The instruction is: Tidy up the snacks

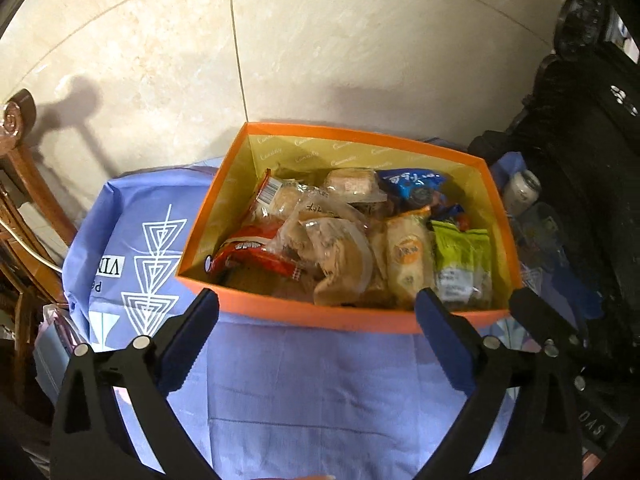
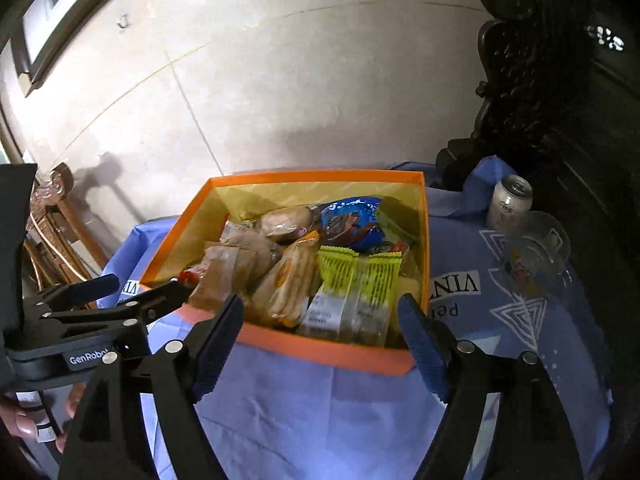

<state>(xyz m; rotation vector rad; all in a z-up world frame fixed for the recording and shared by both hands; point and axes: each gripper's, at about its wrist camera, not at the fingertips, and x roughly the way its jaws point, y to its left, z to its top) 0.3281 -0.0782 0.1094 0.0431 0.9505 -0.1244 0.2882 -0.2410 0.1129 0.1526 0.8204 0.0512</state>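
Orange box (image 1: 320, 314) on the blue-draped desk (image 2: 320, 400), packed with snacks — green bars (image 2: 356, 292) nearest its front wall; left tongs (image 1: 316, 312) and right tongs (image 2: 320, 320) both spread wide, empty, just short of that wall; right tongs sit nearer the bars, whose long axis runs away from them.

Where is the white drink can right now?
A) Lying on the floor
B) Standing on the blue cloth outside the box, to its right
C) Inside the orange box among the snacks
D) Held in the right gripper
B: the white can stands upright on the blue cloth beyond the right wall of the orange box, while the right gripper is open and holds nothing.
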